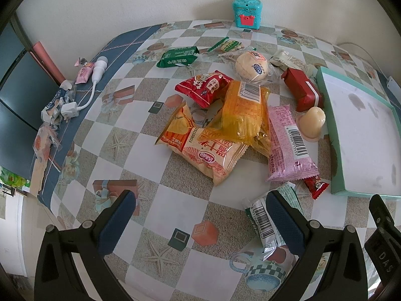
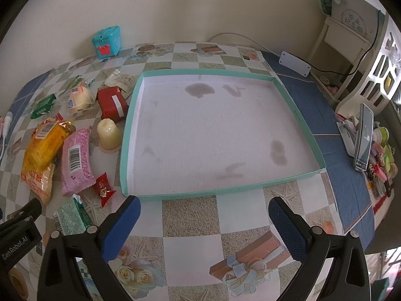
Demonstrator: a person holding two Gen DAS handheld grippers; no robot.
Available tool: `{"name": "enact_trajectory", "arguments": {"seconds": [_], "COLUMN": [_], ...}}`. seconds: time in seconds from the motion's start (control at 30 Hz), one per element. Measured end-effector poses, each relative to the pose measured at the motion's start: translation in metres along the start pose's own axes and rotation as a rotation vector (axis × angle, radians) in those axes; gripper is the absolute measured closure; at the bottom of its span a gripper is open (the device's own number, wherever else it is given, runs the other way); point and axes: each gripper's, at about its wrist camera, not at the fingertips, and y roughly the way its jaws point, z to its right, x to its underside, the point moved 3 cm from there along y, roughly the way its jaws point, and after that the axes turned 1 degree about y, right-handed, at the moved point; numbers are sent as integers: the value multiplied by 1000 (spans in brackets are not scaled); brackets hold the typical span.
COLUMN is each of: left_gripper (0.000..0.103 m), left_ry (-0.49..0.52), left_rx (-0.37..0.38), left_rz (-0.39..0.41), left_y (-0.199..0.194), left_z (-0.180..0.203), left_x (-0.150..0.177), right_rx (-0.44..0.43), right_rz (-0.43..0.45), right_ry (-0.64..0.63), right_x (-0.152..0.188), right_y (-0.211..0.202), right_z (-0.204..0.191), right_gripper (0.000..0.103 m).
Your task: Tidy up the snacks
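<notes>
Left wrist view.
- Left gripper, lower centre: fingers spread wide, holding nothing, above the checked tablecloth.
- Green-and-silver packet, lower right centre: barcode showing, partly under the right-hand finger; contact cannot be told.
- Orange biscuit packet, centre: Chinese lettering, printed code ending "108G13".
- Clear yellow packet, centre: barcode label up, lying across the orange packet.
- Pink packet, right of centre: barcode up, text too small to read.
- Red snack packet, upper centre: white Chinese characters.
- Small red candy, just below the pink packet.
- Jelly cup and red box, right, beside the tray.
- Round bun in clear wrap, green packet, upper centre.
- Teal tin, top centre, by the wall.
- White charger with cable, left edge.
- Black gripper body, lower right corner: letters "DAS".

Right wrist view.
- Right gripper, lower centre: fingers wide apart, empty, just below the tray's near rim.
- Tray, centre: teal rim, white stained floor, no snacks inside.
- Snacks, all left of tray: pink packet, yellow packet, jelly cup, red box, candy, green-and-silver packet.
- Black gripper body, lower left: "GenRobot.AI".
- Phone on stand, right edge.
</notes>
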Motion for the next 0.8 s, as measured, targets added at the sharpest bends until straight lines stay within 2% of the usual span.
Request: {"name": "enact_trajectory", "arguments": {"seconds": [0.47, 0.63, 0.8], "left_gripper": [0, 0, 0], "left_ry": [-13, -64, -120], "left_rx": [17, 42, 65], "left_rz": [-8, -2, -20], "left_y": [2, 2, 10], "left_z": [-2, -24, -50], "left_x": [-1, -5, -8], "right_rx": [1, -91, -206], "right_rz": [-13, -49, -76], "right_ry": [-13, -4, -70], "right_x": [0, 1, 5], "right_y": [1, 2, -1], "right_z": [-3, -17, -52], "right_gripper": [0, 0, 0]}}
